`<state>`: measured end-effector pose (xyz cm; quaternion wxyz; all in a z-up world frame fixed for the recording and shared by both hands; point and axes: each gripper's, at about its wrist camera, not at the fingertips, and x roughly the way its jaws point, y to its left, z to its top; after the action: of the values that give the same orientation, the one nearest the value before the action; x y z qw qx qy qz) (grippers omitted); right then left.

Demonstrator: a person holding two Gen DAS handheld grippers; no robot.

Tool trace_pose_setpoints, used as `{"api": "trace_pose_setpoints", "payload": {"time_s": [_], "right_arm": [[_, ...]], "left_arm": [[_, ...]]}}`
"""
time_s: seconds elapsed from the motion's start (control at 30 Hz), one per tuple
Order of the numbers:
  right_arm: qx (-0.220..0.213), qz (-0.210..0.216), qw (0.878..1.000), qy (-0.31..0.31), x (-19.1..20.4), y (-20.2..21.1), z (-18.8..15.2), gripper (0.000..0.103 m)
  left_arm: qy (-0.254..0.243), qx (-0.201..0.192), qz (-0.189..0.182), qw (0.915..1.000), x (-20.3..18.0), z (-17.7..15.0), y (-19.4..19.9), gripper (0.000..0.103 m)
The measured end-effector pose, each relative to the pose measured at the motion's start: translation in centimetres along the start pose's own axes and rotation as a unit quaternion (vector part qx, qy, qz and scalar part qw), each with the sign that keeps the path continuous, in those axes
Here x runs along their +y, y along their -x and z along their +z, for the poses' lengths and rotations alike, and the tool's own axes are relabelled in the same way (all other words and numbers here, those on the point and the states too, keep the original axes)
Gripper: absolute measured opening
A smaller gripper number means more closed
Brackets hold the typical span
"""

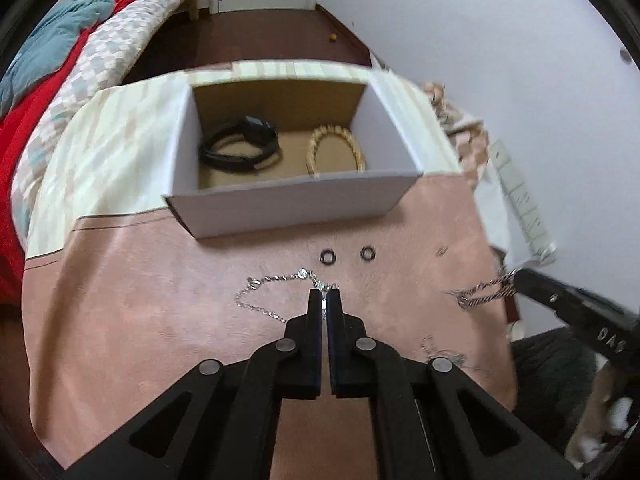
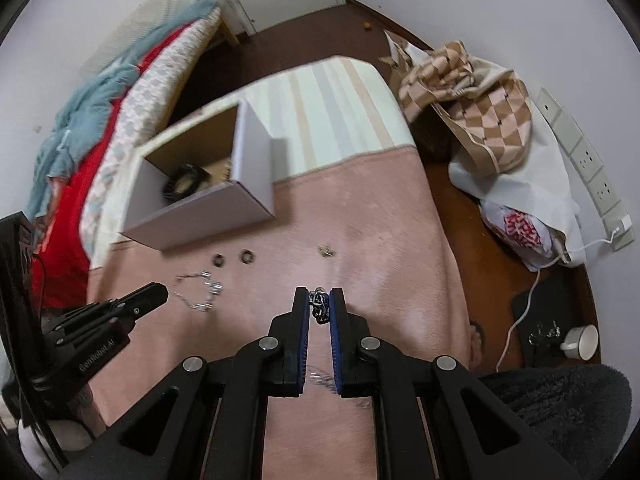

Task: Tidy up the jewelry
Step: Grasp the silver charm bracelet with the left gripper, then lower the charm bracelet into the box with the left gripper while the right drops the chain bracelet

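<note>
A white cardboard box [image 1: 296, 204] [image 2: 200, 220] stands on the pink cloth [image 1: 160, 300]. It holds a black strap watch [image 1: 240, 146] and a beaded bracelet [image 1: 336, 148]. My left gripper [image 1: 325, 290] is shut on a thin silver chain [image 1: 264, 284] that lies on the cloth; it also shows in the right wrist view [image 2: 200, 288]. My right gripper [image 2: 319, 292] is shut on a twisted dark chain [image 2: 319, 306], which hangs from its tip in the left wrist view [image 1: 484, 292]. Two small dark rings [image 1: 328, 257] [image 1: 367, 253] lie in front of the box.
A small earring [image 1: 441, 251] [image 2: 326, 251] lies on the cloth to the right. Another thin chain [image 1: 444, 354] lies near my right side. A bed with red and blue bedding [image 2: 80, 140] is at left. Bags [image 2: 480, 120] and a power strip [image 2: 584, 160] are at right.
</note>
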<state>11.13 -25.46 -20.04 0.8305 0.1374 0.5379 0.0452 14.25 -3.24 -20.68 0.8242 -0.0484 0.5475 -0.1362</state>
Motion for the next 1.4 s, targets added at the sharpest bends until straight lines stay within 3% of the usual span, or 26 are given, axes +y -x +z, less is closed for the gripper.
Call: {"api": "trace_pose_setpoints", "payload": {"time_s": [0.13,0.27,0.37,0.43,0.47,0.6,0.7,0.77,0.8,0.83,1.0,1.17,1.3,1.33,1.4], "right_arm": [[-0.012,0.012,1.0,0.011,1.2,1.2,0.7,0.01],[-0.016,0.011,1.0,0.015,1.7,1.0,1.1,0.01],[-0.013,0.005,1.0,0.012,1.5,0.2,1.1,0.01],[-0.006,0.001,1.0,0.007,1.1,-0.6,0.9,0.01],[-0.002,-0.003,1.0,0.004,0.8,-1.0,0.8,0.01],[0.01,-0.011,1.0,-0.007,-0.3,-2.1,0.4,0.01],[0.016,-0.013,1.0,-0.014,-1.0,-2.6,0.2,0.01],[0.019,-0.014,1.0,-0.017,-1.2,-2.9,0.1,0.01],[0.019,-0.014,1.0,-0.017,-1.3,-3.0,0.1,0.01],[0.02,-0.013,1.0,-0.017,-1.2,-3.0,0.0,0.01],[0.016,-0.006,1.0,-0.02,-1.0,-2.8,0.4,0.01],[0.008,0.007,1.0,-0.022,-0.6,-1.9,0.9,0.01],[0.002,0.019,1.0,-0.021,0.1,-1.2,1.2,0.01],[0.0,0.023,1.0,-0.02,0.3,-0.9,1.4,0.01],[-0.004,0.031,0.999,-0.016,0.9,-0.3,1.7,0.01]], "left_arm": [[0.005,-0.016,-0.016,0.9997,0.6,1.1,1.9,0.0],[0.012,-0.002,-0.048,0.9988,0.8,1.6,0.9,0.003],[0.01,0.028,-0.04,0.9988,0.5,1.7,-1.6,0.019],[0.001,0.041,-0.032,0.9986,0.0,1.4,-3.3,0.053],[-0.004,0.048,-0.027,0.9985,-0.3,1.3,-4.2,0.053],[-0.042,0.078,0.011,0.996,-1.9,0.5,-7.4,0.053],[-0.082,0.06,0.04,0.9941,-3.4,0.2,-7.8,0.05],[-0.097,0.049,0.051,0.9927,-4.0,0.3,-8.0,0.037],[-0.1,0.046,0.055,0.9924,-4.0,0.4,-8.0,0.012],[-0.096,0.047,0.051,0.993,-3.8,0.7,-8.1,0.008],[-0.022,0.051,-0.007,0.9984,-1.1,0.8,-7.4,0.008],[0.031,0.029,-0.05,0.9979,0.9,0.1,-4.1,0.008],[0.049,0.01,-0.069,0.9964,1.6,0.1,-1.6,0.008],[0.05,0.004,-0.071,0.9962,1.6,0.3,-1.0,0.001],[0.055,-0.004,-0.081,0.9952,1.9,0.6,0.0,0.001]]}}
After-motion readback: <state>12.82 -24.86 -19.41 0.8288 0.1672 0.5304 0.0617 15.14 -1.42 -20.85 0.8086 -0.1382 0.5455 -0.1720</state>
